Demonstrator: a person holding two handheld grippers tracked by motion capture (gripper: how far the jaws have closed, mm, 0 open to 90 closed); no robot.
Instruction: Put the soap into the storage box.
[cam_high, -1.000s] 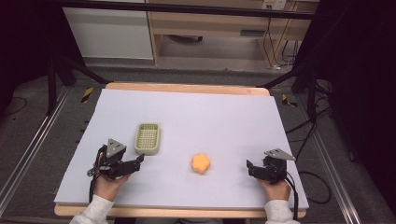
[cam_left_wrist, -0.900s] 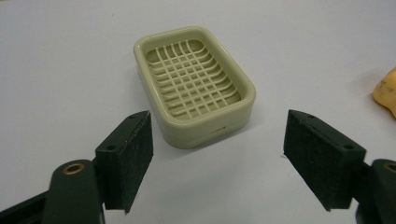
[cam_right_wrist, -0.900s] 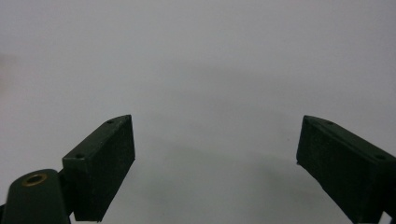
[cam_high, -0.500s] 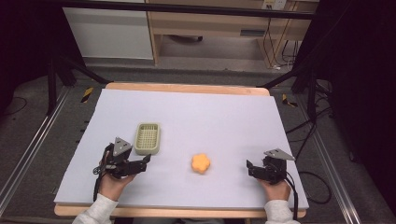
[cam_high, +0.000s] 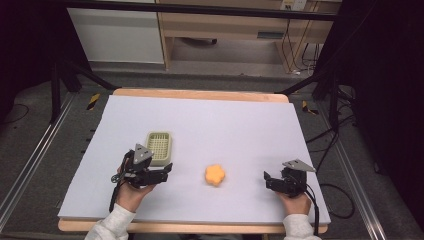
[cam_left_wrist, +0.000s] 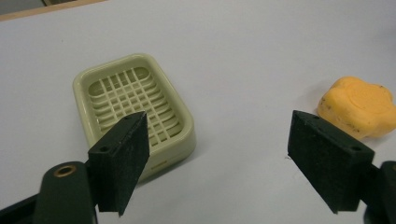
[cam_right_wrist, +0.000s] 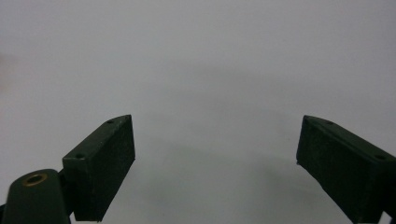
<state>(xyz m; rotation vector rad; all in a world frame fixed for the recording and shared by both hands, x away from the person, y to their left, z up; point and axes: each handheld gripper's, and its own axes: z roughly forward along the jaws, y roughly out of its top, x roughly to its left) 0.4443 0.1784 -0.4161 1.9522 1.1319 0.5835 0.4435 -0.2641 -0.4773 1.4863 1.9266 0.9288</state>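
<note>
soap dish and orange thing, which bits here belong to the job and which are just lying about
In the job:
soap dish
orange soap
left gripper, open, nothing between its fingers
right gripper, open

Lying about:
cables on the floor
wooden shelf unit behind

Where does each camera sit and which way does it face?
High view: above the person's side, facing forward-down on the table; left gripper, right gripper, both hands.
Left gripper view: rides that gripper, facing soap dish and orange sponge; jaws open.
Right gripper view: faces bare table; jaws open.
Shared: dish, sponge.

Glossy plastic soap dish (cam_left_wrist: 135, 108), matt table sheet (cam_high: 240, 125)
</note>
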